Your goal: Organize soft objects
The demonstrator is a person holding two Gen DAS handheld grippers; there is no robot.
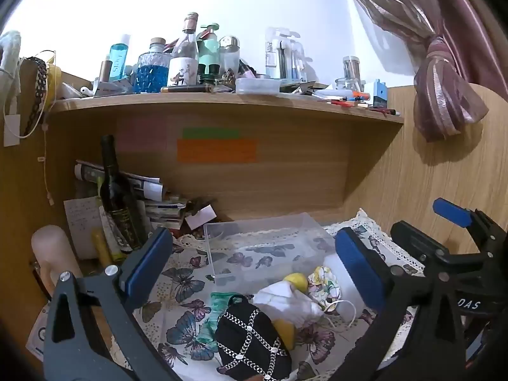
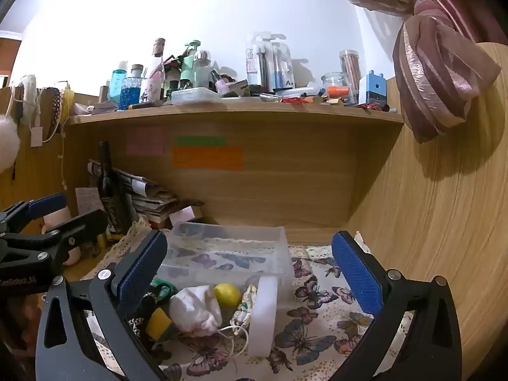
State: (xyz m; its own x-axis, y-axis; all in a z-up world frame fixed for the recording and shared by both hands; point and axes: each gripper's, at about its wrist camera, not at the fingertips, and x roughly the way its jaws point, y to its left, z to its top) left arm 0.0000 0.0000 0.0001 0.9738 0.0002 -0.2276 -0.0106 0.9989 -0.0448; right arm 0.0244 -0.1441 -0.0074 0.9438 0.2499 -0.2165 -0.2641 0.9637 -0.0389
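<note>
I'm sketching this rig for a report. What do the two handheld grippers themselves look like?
Both look alike. The left gripper and right gripper have matte black, angular frames with triangular cut-outs and silver round bolt heads. Each finger ends in a flat, rectangular, textured blue pad. White lettering marks the right gripper's body in the left wrist view. No cables or sleeves show.

Wooden desk [image 2: 92, 268] under butterfly-print cloth [image 2: 320, 314]; on the cloth, clear plastic bin [image 2: 228, 254] and heaped soft objects [image 2: 197, 309].
</note>
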